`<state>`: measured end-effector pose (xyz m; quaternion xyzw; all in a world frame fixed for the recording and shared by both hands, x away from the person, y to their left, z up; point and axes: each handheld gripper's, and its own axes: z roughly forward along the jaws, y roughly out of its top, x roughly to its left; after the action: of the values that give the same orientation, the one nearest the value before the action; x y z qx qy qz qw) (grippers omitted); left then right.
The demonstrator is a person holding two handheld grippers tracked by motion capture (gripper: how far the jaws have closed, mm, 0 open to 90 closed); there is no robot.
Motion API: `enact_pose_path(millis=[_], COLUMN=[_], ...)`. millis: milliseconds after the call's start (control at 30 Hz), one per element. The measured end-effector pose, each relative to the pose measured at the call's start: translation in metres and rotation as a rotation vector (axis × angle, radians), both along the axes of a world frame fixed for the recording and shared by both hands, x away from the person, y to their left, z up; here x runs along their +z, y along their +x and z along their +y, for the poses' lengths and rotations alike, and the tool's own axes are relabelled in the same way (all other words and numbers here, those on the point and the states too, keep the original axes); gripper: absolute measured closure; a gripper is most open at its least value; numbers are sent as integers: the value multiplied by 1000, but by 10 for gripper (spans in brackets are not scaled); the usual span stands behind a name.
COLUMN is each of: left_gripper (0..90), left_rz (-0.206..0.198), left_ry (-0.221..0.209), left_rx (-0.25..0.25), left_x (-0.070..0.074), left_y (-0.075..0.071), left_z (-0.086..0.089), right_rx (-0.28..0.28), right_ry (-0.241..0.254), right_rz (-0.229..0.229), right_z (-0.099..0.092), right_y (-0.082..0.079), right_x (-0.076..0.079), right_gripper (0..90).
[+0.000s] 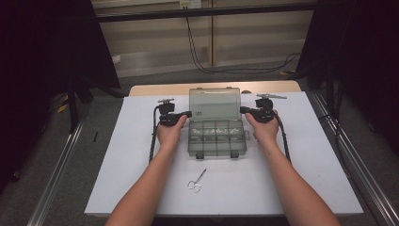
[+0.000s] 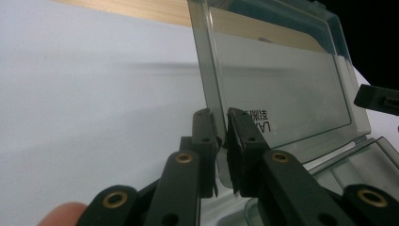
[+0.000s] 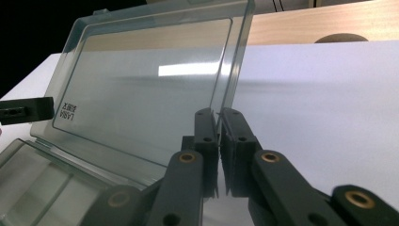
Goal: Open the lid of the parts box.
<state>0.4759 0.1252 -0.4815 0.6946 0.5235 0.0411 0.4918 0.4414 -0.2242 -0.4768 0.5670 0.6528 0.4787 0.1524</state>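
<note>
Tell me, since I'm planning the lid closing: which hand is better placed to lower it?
Neither clearly: the left tool and right tool each pinch a side edge of the upright lid, so both should probably lower together.

At lower centre we see our right gripper [image 3: 219,117] clamped on the raised lid's [image 3: 150,80] right edge. The other gripper's tip [image 3: 26,109] shows at the left edge, with the box's compartments [image 3: 42,181] at lower left.

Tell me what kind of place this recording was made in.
Probably a lab recording station: a table covered by a white sheet, dark curtains at both sides, metal floor rails and loose cables behind.
</note>
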Motion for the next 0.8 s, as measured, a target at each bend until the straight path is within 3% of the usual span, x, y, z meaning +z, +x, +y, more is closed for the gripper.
enact_pose_path(millis=[133, 233, 333, 433, 567, 667, 733, 800], left_gripper=[809, 796, 753, 674, 527, 316, 199, 127], left_rz=[19, 24, -10, -35, -61, -77, -82, -94], left_ry=[-22, -10, 19, 13, -20, -8, -6, 18], left_rx=[4, -13, -39, -46, -100, -132, -148, -157], left_x=[-3, -5, -1, 4, 13, 19, 23, 28], left_y=[1, 0, -3, -6, -13, -20, -26, -31], left_z=[1, 2, 3, 6, 7, 4, 3, 3], right_rx=[-2, 8, 22, 27, 26, 26, 26, 33], right_ry=[-13, -12, 26, 27, 10, 22, 20, 20], right_rz=[7, 16, -3, -23, -65, -76, -94, -111], right_z=[2, 2, 0, -3, -7, -10, -12, -13], right_y=[-1, -1, -2, -7, -15, -22, -27, -34], right_x=[-4, -7, -8, -5, 3, 8, 11, 14], right_gripper=[842, 816, 692, 536, 331, 82, 5, 0])
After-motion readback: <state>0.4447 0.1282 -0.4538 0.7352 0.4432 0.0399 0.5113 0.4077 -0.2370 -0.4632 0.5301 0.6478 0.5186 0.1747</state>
